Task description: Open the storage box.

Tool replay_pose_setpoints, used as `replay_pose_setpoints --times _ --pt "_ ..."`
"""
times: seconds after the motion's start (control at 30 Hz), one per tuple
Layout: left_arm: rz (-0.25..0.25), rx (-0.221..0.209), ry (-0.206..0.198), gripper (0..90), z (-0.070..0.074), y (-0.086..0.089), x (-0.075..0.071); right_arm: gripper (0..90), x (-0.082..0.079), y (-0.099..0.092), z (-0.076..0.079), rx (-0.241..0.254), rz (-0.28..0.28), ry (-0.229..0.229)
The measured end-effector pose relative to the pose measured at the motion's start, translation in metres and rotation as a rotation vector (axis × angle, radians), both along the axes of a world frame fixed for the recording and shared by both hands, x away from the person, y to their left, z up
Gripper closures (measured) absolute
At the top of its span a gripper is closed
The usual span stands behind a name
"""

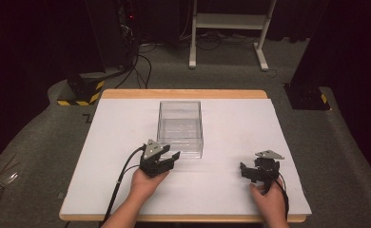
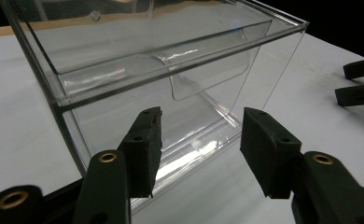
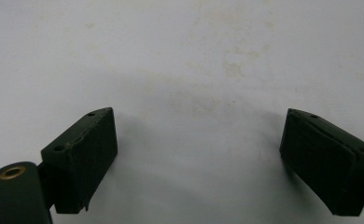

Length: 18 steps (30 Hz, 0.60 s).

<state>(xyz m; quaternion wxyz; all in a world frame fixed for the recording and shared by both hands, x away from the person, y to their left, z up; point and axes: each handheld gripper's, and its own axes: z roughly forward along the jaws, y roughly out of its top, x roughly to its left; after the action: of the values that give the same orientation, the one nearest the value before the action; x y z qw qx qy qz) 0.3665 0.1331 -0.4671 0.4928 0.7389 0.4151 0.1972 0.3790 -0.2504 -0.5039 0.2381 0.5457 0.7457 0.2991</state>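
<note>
Just ahead of left gripper (image 2: 196,154): clear box (image 2: 161,79) | jaws spread, pinching nothing

A wooden table (image 1: 183,93) under a white sheet (image 1: 231,142); a clear plastic box (image 1: 180,127) stands on it

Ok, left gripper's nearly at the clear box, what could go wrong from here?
1. The clear box looks light and sits loose on the white table cover, so a nudge from the left gripper may slide it instead of seating a grip.
2. Its walls are smooth and see-through; edges are hard to judge, and the fingers could slip.
3. The right gripper rests apart, open, not bracing the box.
</note>
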Motion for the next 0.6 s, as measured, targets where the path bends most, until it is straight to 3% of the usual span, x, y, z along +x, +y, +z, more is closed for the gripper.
replay_pose_setpoints --times 0.6 --pt "-0.071 -0.084 -0.051 64.3 -0.004 0.010 0.014 10.9 0.000 0.000 0.000 0.001 -0.002 0.000"
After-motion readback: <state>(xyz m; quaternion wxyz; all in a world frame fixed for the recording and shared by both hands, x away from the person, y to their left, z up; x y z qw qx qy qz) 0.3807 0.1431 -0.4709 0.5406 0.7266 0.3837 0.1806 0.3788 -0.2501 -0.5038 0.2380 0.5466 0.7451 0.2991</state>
